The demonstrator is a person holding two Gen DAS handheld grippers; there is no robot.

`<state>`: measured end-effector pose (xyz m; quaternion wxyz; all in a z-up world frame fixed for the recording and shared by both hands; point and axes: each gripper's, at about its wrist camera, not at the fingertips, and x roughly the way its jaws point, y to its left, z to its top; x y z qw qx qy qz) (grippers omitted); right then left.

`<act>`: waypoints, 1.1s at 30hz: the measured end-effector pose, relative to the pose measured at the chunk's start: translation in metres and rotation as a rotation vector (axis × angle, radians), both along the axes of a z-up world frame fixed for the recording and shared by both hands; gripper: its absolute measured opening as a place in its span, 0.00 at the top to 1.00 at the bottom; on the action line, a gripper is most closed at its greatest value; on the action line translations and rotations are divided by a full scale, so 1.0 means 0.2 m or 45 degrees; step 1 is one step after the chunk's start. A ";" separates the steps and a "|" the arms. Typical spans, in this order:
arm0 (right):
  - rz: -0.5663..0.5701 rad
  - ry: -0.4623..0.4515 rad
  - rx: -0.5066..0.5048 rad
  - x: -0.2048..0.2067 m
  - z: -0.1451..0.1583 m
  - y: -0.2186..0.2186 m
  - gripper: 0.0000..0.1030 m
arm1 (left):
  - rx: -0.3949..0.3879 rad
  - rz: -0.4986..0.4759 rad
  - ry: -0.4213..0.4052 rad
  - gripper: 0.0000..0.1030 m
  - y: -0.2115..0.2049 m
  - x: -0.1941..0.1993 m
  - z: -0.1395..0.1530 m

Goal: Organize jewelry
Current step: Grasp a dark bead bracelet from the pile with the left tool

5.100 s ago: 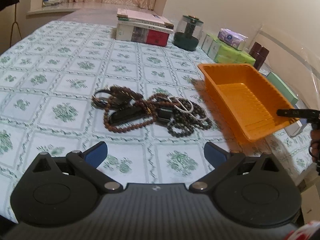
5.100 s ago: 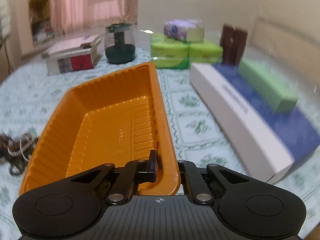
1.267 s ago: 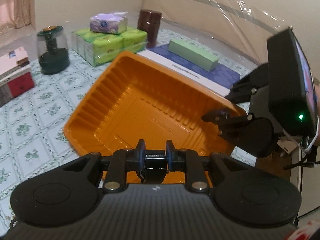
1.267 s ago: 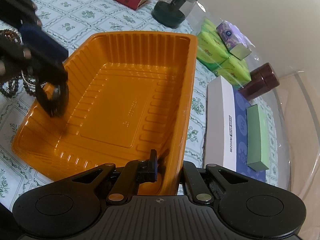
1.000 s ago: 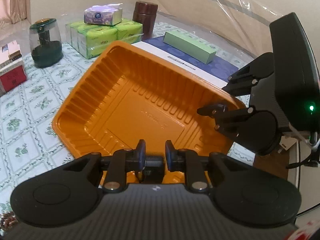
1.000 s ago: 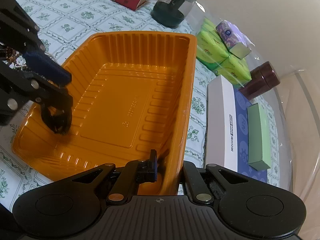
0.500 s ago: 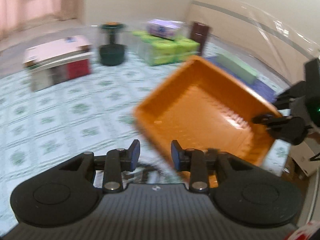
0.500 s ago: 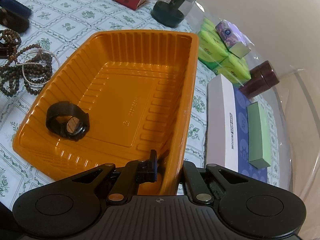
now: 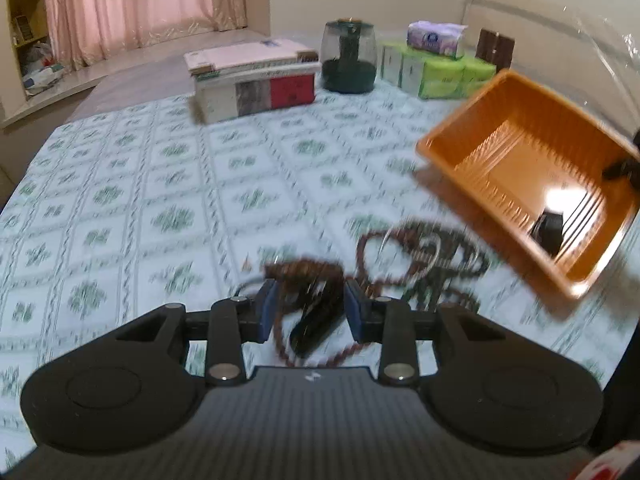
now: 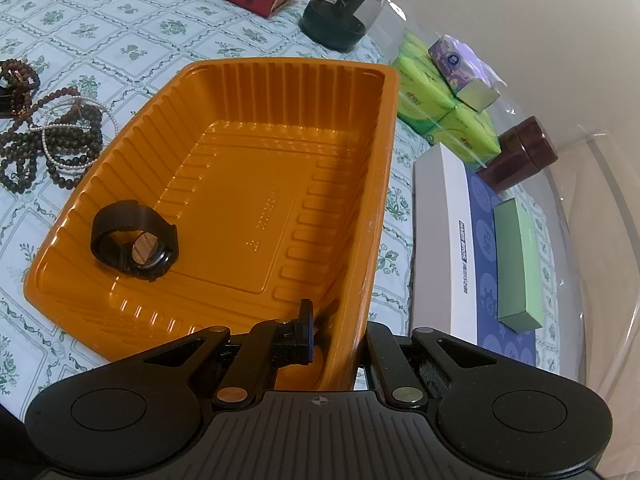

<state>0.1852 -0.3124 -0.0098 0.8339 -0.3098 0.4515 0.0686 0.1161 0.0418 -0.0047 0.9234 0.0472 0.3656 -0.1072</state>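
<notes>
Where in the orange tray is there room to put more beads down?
Most of the tray floor is bare, from the black watch in one corner over to the wall pinched by the right tool. The tablecloth beside the tray is crowded with beads.

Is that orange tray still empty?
No. A black watch lies inside the orange tray, near its left end, while the beads remain outside on the tablecloth.
</notes>
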 end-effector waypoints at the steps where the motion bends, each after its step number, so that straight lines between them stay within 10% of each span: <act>1: 0.000 0.000 -0.001 0.00 0.00 0.00 0.94 | 0.000 0.015 0.004 0.69 0.01 -0.02 -0.03; 18: -0.003 -0.003 -0.003 -0.01 0.00 0.00 0.94 | -0.061 0.144 -0.009 0.71 0.09 0.07 -0.17; 33: -0.006 -0.005 -0.005 -0.01 0.00 0.00 0.94 | 0.758 -0.486 -0.226 0.73 -0.24 0.10 -0.28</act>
